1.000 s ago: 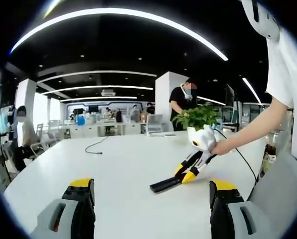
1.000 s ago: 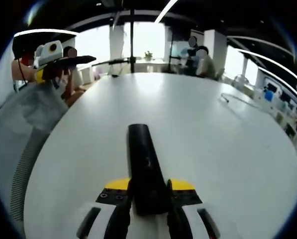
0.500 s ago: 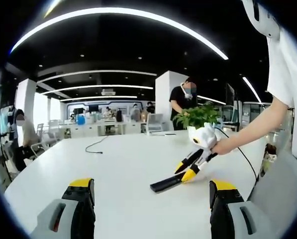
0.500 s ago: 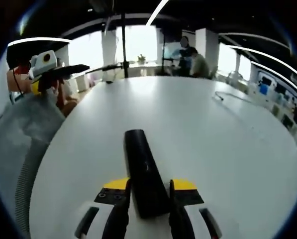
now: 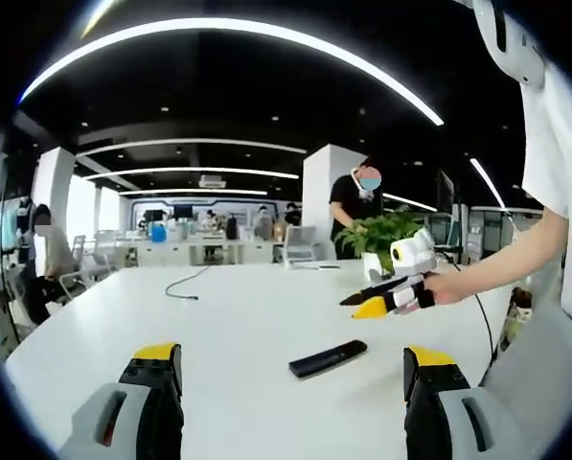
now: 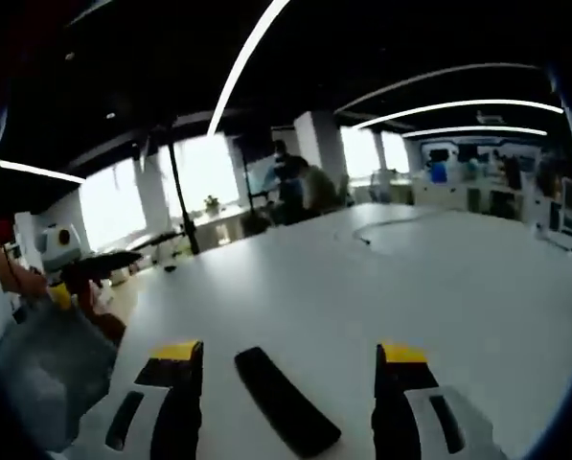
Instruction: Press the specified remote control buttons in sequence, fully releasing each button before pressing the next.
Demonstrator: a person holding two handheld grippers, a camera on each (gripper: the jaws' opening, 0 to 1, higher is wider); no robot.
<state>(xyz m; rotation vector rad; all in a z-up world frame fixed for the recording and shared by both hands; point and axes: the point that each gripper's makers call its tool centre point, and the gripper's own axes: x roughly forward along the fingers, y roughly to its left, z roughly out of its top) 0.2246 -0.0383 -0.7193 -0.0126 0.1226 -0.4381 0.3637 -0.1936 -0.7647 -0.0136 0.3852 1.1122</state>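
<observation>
We see the slim black bar-shaped remote control [image 5: 329,358] [image 6: 286,401] lying flat on the white table [image 5: 238,316], untouched. Left gripper [image 5: 292,369]: jaws spread, remote at 1 o'clock. Right gripper [image 5: 378,298] [image 6: 286,359] hovers above, jaws spread wide.

White table [image 5: 228,316]: black remote [image 5: 328,358], cable [image 5: 184,285].
</observation>
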